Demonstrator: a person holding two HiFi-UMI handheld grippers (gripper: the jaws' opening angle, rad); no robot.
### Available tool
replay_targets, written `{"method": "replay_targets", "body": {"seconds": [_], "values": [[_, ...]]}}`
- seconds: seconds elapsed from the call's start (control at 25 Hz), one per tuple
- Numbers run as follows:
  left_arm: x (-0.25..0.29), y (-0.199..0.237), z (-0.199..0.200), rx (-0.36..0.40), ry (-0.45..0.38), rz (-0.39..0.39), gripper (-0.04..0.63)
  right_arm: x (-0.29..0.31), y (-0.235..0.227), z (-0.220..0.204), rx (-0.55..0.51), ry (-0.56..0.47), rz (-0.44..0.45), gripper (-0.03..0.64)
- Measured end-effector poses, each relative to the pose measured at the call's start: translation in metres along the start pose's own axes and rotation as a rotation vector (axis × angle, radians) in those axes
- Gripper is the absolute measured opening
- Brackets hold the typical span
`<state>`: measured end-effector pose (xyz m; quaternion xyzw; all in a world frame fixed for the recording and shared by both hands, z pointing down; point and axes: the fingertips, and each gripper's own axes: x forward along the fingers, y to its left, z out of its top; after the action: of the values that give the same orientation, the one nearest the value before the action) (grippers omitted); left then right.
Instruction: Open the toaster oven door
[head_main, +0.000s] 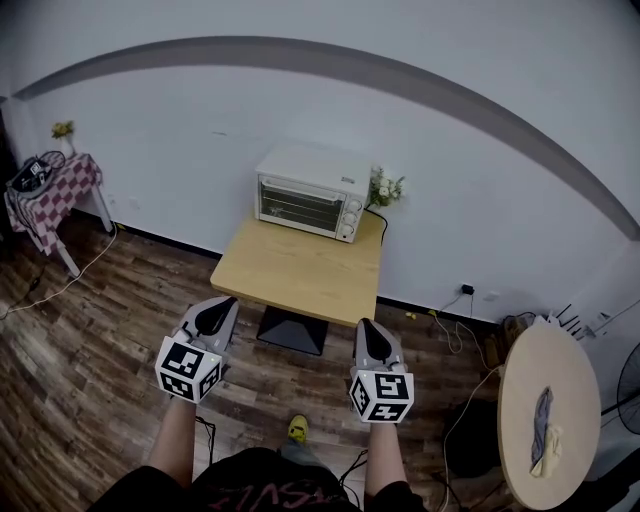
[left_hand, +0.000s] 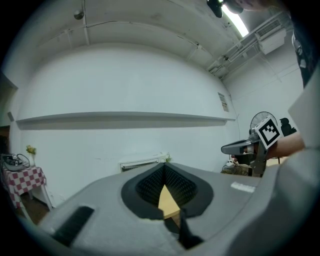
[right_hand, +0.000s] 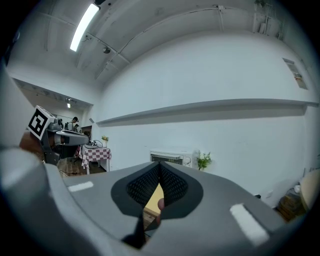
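A white toaster oven (head_main: 309, 192) stands at the far end of a small wooden table (head_main: 296, 268), against the wall, its glass door closed. It also shows in the left gripper view as the toaster oven (left_hand: 142, 162) and in the right gripper view as the toaster oven (right_hand: 171, 158). My left gripper (head_main: 217, 308) hovers short of the table's near left corner, shut and empty. My right gripper (head_main: 369, 330) hangs just short of the table's near right corner, also shut with nothing in it. Both are well away from the oven.
A small potted plant (head_main: 386, 187) sits right of the oven. A side table with a checked cloth (head_main: 52, 195) stands at the far left. A round wooden table (head_main: 549, 412) with a cloth on it is at the right, with cables (head_main: 455, 325) on the floor.
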<state>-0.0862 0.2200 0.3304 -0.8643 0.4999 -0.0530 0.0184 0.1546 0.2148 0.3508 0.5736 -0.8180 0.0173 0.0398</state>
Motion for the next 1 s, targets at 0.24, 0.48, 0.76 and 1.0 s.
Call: {"method": "replay_targets", "body": {"seconds": [0.24,0.48,0.76,1.0], "values": [[0.06,0.022,-0.003,0.001,0.021,0.019,-0.002,0.059,-0.034,-0.003,0.004,0.01,0.017,0.008],[0.117,0.035,-0.006,0.0,0.042,0.037,-0.002,0.11,-0.075,-0.007,0.017,0.028,0.027,0.008],[0.184,0.047,-0.005,0.004,0.065,0.059,-0.002,0.167,-0.122,-0.01,0.027,0.043,0.052,0.008],[0.22,0.054,-0.004,0.023,0.093,0.083,-0.002,0.207,-0.143,-0.01,0.033,0.044,0.093,0.008]]}}
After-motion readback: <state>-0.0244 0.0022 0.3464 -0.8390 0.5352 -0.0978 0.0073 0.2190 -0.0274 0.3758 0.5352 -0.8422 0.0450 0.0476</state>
